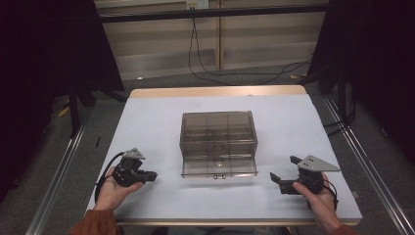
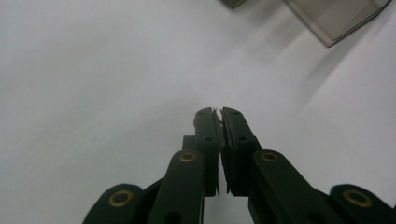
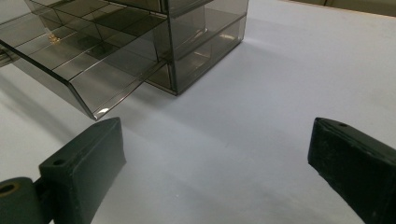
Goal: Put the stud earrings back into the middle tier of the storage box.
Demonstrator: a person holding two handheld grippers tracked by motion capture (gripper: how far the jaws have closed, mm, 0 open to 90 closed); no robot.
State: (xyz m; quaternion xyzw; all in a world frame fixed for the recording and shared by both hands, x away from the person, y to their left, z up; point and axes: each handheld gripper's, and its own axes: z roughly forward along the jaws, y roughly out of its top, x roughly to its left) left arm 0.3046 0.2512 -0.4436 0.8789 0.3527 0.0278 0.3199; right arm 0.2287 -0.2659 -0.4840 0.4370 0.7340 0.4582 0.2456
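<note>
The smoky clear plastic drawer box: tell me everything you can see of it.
The smoky clear plastic drawer box stands upright mid-table on the white table cover. Dividers split its inside into compartments. One drawer is pulled out toward the person, with small brass-coloured bits in it. Neither gripper touches the box.

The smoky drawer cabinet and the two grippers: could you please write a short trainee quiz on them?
1. True or false: the top drawer of the drawer cabinet is pulled out.
2. Which gripper has its jaws shut: A) left gripper B) right gripper?
3. What lies between the right gripper's jaws?

Key
1. False: the bottom drawer is out, towards the person.
2. A.
3. Nothing; just the bare white table.
</note>
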